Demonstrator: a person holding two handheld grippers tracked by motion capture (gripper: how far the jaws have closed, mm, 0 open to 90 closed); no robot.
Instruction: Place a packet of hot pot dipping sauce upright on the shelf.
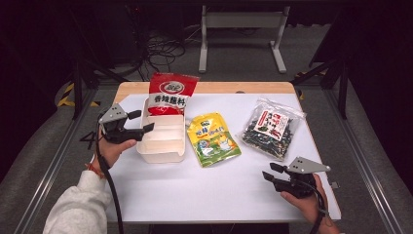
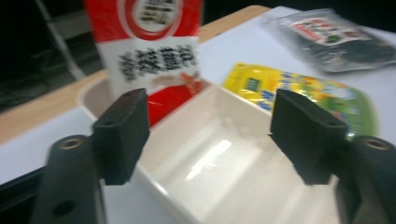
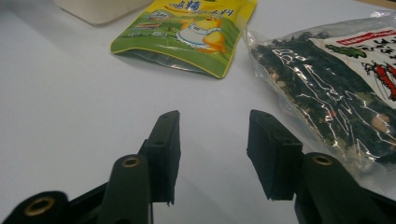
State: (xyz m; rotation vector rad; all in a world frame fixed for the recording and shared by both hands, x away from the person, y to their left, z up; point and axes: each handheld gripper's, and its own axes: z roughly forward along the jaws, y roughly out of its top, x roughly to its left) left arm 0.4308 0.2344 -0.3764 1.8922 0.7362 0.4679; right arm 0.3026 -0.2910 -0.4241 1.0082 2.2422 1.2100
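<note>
L gripper (image 1: pixel 139 127) sits at the left of the high view, jaws apart w/ nothing between them, tips at the left wall of the white tray (image 1: pixel 160 153). The red packet (image 1: pixel 170 92) stands upright in the tray's far compartment, upper centre of frame; it lies up and right of the L jaws, long axis running toward the top of the frame. In the L gripper view the tray's empty near compartments show between the pads, red packet in the upper left.

R gripper (image 1: pixel 273 172) is at lower right, jaws part open, empty, pointing left and a bit up. Yellow-green pouch (image 1: pixel 213 139) lies flat mid-frame just right of the tray, long axis roughly top-to-bottom, slightly tilted. Clear bag of dark dried bits (image 1: pixel 272 127) lies up from the R jaws, near them. By my read either could be next: R hand is nearer the clear bag, L hand nearer tray and pouch.

Writing: red packet has big Chinese characters on a white band under a round logo; pouch has Chinese text and a cartoon duck; the clear bag's label shows a red shrimp. Can't read the brands.
</note>
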